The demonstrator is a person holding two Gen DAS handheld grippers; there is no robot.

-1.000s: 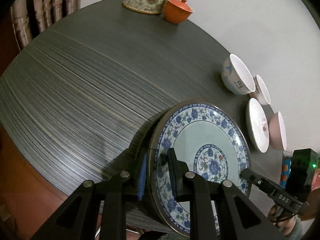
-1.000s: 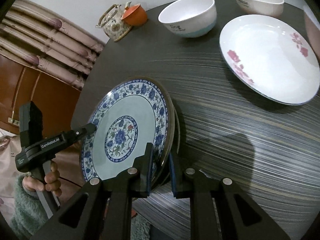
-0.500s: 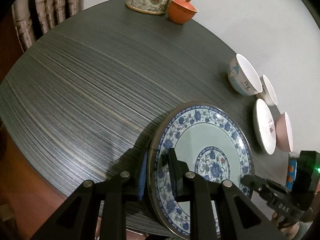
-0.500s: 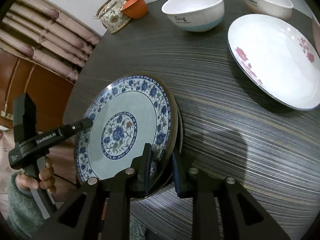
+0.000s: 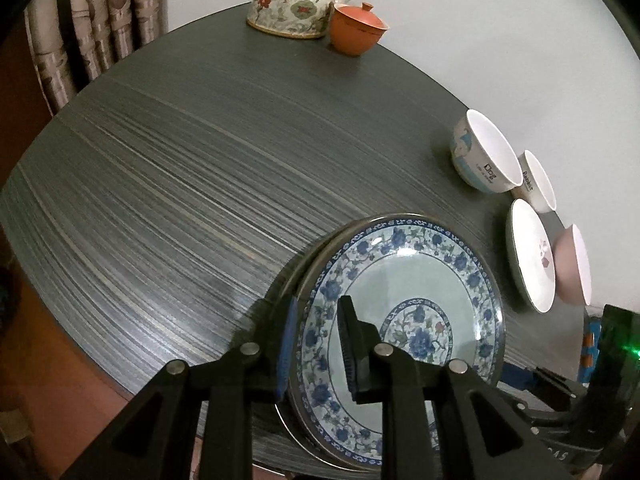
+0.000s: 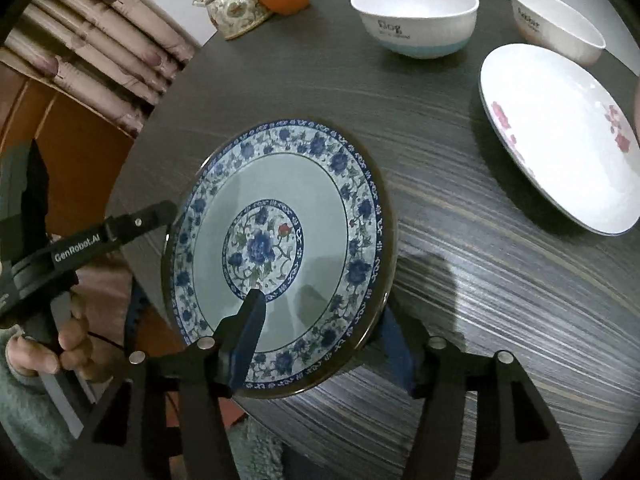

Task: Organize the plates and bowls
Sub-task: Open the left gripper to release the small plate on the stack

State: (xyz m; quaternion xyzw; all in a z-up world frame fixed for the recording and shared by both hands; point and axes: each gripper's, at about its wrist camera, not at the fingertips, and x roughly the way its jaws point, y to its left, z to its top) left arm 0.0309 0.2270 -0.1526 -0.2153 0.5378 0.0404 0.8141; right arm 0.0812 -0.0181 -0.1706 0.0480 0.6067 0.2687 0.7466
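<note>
A blue floral plate [image 5: 400,280] [image 6: 280,184] sits at the near edge of the dark round table [image 5: 180,160], with part of it hanging past that edge. My left gripper [image 5: 318,340] has its pads on either side of the plate's left rim and grips it, though its jaws are starting to ease open. In the right wrist view the left gripper [image 6: 160,212] reaches that rim from the left. My right gripper [image 6: 322,312] is opening. One finger hovers over the plate's face and the other stands outside the near rim, and neither pad presses on it.
A white plate with pink flowers [image 6: 560,140], a white bowl with a blue base [image 6: 416,20], a second white bowl [image 6: 556,24] and a pink bowl [image 5: 574,264] stand along the right side. A floral teapot [image 5: 292,4] and an orange cup [image 5: 356,28] are at the far edge.
My right gripper's jaws have spread wide and let go of the plate's rim. The plate now lies flatter. The left gripper keeps its hold on the opposite rim.
</note>
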